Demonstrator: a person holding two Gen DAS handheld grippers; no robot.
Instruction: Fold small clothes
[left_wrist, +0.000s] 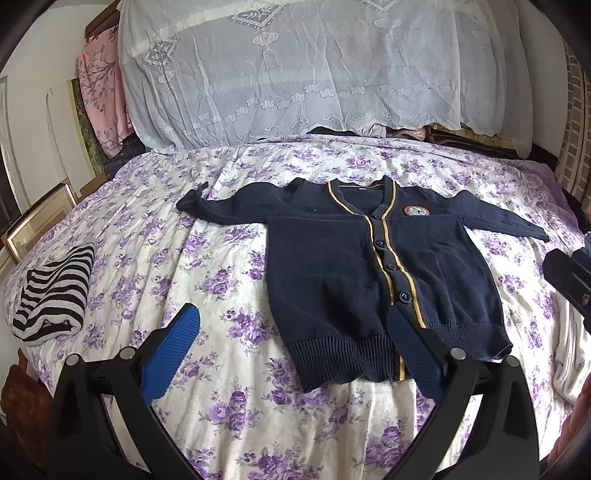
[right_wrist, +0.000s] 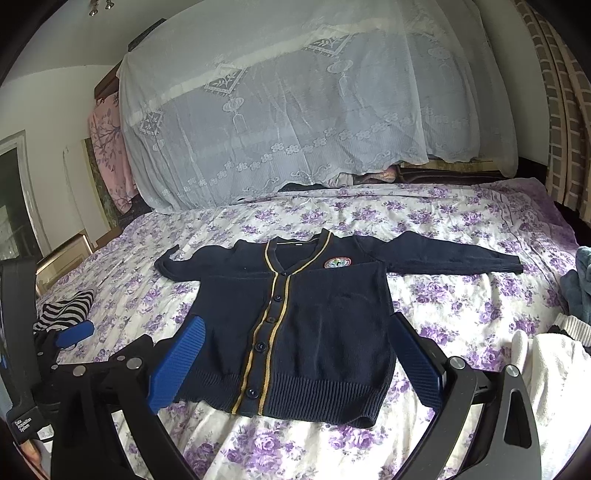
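1. The bed (left_wrist: 155, 236), covered in a purple-flowered sheet, fills the middle and lower part of both views; a lace-draped mound (left_wrist: 295, 74) is seen across the top of the frame.
2. The task's garment, a navy cardigan (left_wrist: 369, 266), is laid flat and buttoned at the centre of the bed, both sleeves spread out sideways, the hem nearest the cameras. The left-of-frame sleeve end looks twisted; whether it is folded under cannot be told.
3. A striped cloth (left_wrist: 51, 295) is bundled at the lower left of the left wrist view, well apart from the cardigan. Pale and blue-grey clothes (right_wrist: 554, 362) are cut off at the right edge of the right wrist view, so what they are cannot be made out.
4. The left claw (left_wrist: 291, 350) is held wide open above the hem with nothing gripped. The right claw (right_wrist: 299, 354) is likewise spread wide and empty, the cardigan's lower body framed between its fingers.
5. Risks, as judged: the loose sheet could be pinched together with the knit, so that it is dragged along; the thick ribbed hem could slip from a shallow grip; an uneven lift by the two claws could leave the fold skewed.
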